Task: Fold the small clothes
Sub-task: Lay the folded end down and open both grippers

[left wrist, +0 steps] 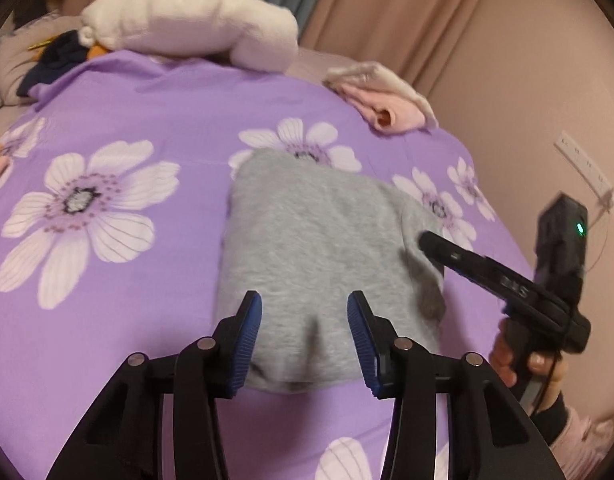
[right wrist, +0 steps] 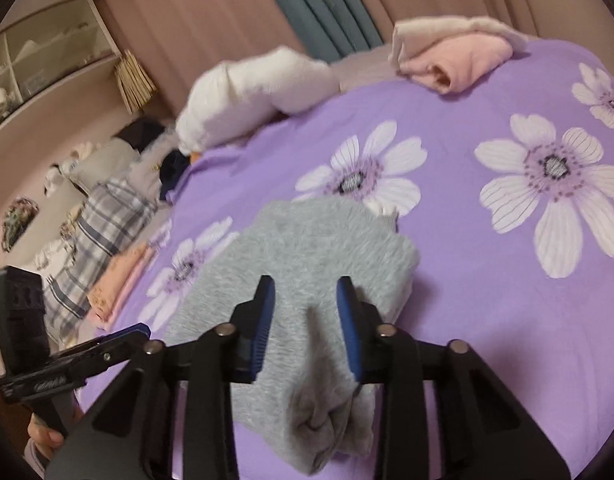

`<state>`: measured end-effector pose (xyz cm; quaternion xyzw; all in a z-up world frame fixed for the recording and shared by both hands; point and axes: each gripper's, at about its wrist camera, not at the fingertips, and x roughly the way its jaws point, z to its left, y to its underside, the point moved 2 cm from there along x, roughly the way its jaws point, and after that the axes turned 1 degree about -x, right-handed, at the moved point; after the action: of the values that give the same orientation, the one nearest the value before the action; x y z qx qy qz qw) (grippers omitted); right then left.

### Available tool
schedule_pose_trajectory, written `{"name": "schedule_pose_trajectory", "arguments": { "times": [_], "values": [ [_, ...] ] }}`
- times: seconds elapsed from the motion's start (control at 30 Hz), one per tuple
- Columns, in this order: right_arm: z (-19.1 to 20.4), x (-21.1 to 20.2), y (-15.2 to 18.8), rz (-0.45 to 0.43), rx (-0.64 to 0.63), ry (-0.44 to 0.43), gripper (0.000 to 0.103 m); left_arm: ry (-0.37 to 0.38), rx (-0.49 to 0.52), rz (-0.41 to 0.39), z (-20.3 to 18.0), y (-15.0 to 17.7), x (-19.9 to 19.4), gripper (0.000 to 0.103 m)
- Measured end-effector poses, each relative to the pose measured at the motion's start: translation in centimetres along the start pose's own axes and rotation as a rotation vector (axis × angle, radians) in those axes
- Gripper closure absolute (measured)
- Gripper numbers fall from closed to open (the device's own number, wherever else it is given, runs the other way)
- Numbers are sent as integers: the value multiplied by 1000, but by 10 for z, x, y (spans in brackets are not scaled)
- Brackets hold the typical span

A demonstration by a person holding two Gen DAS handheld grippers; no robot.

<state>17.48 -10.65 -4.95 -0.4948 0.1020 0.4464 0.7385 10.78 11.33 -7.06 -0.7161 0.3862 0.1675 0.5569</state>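
A folded grey garment (left wrist: 307, 248) lies on the purple flowered bedsheet (left wrist: 147, 112). My left gripper (left wrist: 305, 312) is open, its blue pads either side of the garment's near edge, just above it. My right gripper (left wrist: 423, 240) reaches in from the right at the garment's right edge, where a fold is lifted. In the right wrist view the grey garment (right wrist: 307, 248) bunches up between my right gripper's (right wrist: 306, 290) blue pads, which stand partly apart around the cloth. The left gripper (right wrist: 143, 330) shows at the lower left.
A folded pink and cream garment (left wrist: 383, 96) lies at the sheet's far right. A white plush toy (left wrist: 195, 20) lies at the far edge. Plaid and peach clothes (right wrist: 107, 248) are stacked beside the bed. Curtains (right wrist: 327, 4) and a shelf (right wrist: 47, 40) stand behind.
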Motion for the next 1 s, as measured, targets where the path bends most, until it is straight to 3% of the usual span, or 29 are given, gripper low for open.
{"name": "schedule_pose_trajectory", "arguments": {
  "times": [0.2, 0.23, 0.4, 0.47, 0.57, 0.73, 0.9, 1.0],
  "values": [
    [-28, 26, 9, 86, 88, 36, 82, -40, 11, 61, 8, 16, 23, 58],
    [-33, 29, 11, 94, 103, 45, 87, -36, 6, 70, 11, 19, 25, 58],
    [-39, 28, 15, 101, 154, 17, 88, -43, 0, 83, 13, 25, 28, 58],
    [-26, 15, 14, 73, 105, 16, 80, -53, 8, 83, 11, 24, 27, 58],
    [2, -6, 17, 30, -14, -22, 80, -51, 0, 85, 11, 23, 27, 58],
    [32, -17, 42, 80, -177, -43, 80, -52, -10, 84, 11, 23, 28, 58],
    [25, -4, 66, 146, -249, 42, 85, -58, -11, 82, 11, 23, 27, 58],
    [19, -1, 71, 141, -246, 53, 86, -73, -11, 81, 10, 24, 27, 58]
  ]
}}
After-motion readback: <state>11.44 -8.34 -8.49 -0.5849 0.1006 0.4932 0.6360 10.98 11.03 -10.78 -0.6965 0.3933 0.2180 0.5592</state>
